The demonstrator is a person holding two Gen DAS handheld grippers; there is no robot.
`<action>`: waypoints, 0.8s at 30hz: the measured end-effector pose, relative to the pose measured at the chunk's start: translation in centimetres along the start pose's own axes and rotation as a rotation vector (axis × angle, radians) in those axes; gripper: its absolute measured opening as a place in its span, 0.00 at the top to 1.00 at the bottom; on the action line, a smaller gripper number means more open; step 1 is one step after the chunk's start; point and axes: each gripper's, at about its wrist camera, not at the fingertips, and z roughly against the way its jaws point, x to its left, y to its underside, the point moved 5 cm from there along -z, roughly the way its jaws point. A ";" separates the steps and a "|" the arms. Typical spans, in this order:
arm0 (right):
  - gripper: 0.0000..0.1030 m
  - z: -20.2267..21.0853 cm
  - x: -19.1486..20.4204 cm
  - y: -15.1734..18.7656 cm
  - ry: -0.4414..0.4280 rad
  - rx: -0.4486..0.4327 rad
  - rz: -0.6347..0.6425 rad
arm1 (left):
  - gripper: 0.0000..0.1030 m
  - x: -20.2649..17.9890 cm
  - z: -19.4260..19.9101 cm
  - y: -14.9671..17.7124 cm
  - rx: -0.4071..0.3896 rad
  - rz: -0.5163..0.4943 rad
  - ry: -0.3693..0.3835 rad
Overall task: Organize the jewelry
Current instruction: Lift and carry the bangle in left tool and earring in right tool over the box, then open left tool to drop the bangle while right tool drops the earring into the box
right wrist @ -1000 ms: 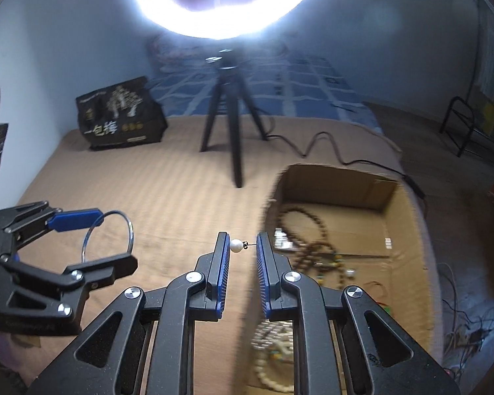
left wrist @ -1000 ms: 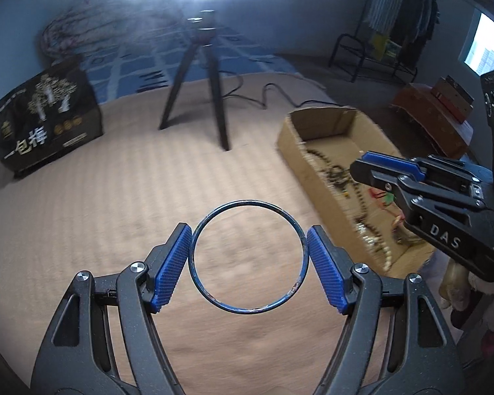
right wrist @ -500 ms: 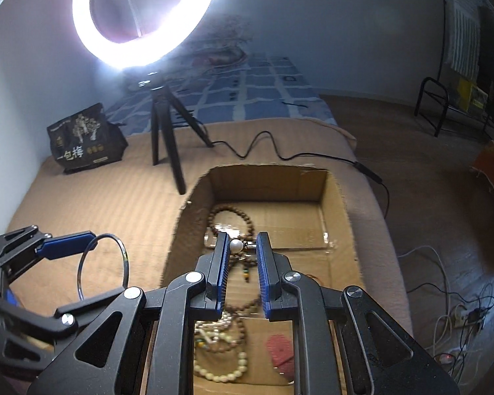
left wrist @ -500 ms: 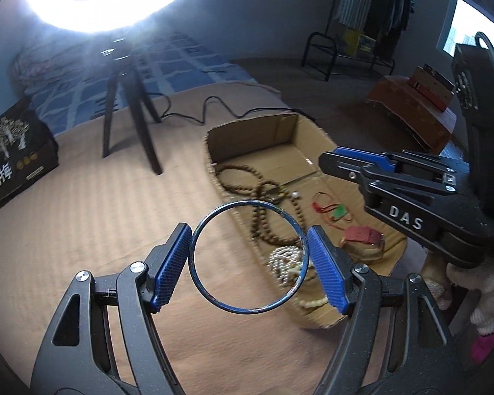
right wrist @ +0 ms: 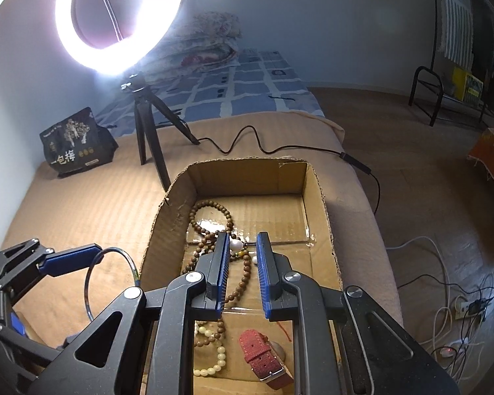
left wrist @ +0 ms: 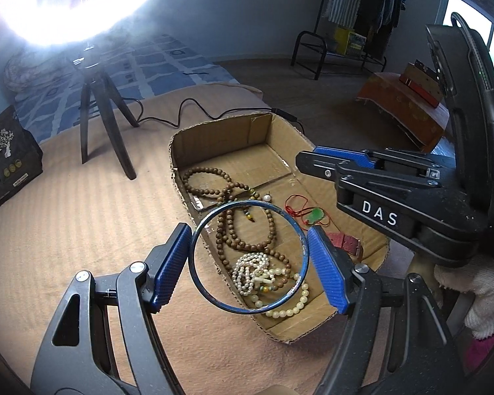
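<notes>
My left gripper [left wrist: 249, 258] is shut on a thin dark blue bangle [left wrist: 301, 256], held upright at the near left rim of an open cardboard box [left wrist: 214, 136]. The box holds brown bead strands [left wrist: 233, 233], a pale bead bracelet [left wrist: 288, 311], a red cord with a green pendant [left wrist: 316, 215] and a red watch strap [right wrist: 263, 358]. My right gripper [right wrist: 243, 248] hovers over the box; its jaws stand slightly apart with a pearl stud earring [right wrist: 236, 246] against the left pad. The left gripper and the bangle [right wrist: 89, 283] also show at the left of the right wrist view.
The box sits on a tan bed cover [left wrist: 66, 214]. A ring light on a black tripod [left wrist: 98, 121] stands behind it, with a cable [right wrist: 247, 138] trailing right. A black printed bag [left wrist: 6, 168] lies at far left. The bed edge and floor cables [right wrist: 451, 296] are to the right.
Both grippers have swung right and over the box, carrying the bangle and the pearl earring. The box now fills the middle of both views.
</notes>
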 end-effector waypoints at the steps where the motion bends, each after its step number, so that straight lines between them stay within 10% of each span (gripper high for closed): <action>1: 0.86 0.0 0.0 0.0 0.002 0.000 -0.001 | 0.28 0.0 0.0 0.0 -0.001 -0.001 0.000; 13: 0.85 -0.2 -0.3 0.0 0.014 0.010 -0.021 | 0.27 0.0 -0.4 0.1 0.019 0.011 0.011; 24: 0.44 0.1 -0.7 -0.2 0.065 0.000 -0.045 | 0.27 -0.1 -0.7 0.3 0.037 0.008 0.010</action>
